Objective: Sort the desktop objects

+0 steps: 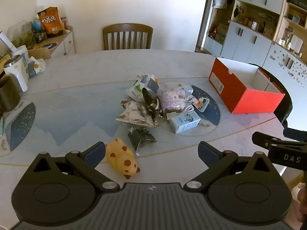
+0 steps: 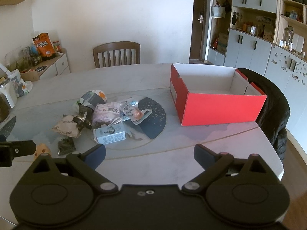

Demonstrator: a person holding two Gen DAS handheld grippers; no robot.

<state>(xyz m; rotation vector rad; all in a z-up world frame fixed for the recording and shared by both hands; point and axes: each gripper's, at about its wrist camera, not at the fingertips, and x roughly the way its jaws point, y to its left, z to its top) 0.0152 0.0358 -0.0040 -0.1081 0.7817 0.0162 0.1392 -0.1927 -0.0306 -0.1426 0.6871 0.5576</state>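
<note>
- Snack packets piled mid-tabletop — red box well apart
- my left hand-held gripper wide, empty
- my right hand-held gripper wide, empty

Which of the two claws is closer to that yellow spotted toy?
Left. The left gripper hangs open right over the yellow spotted toy, its left finger beside it. The right gripper, also open, sits off to the toy's right.
</note>
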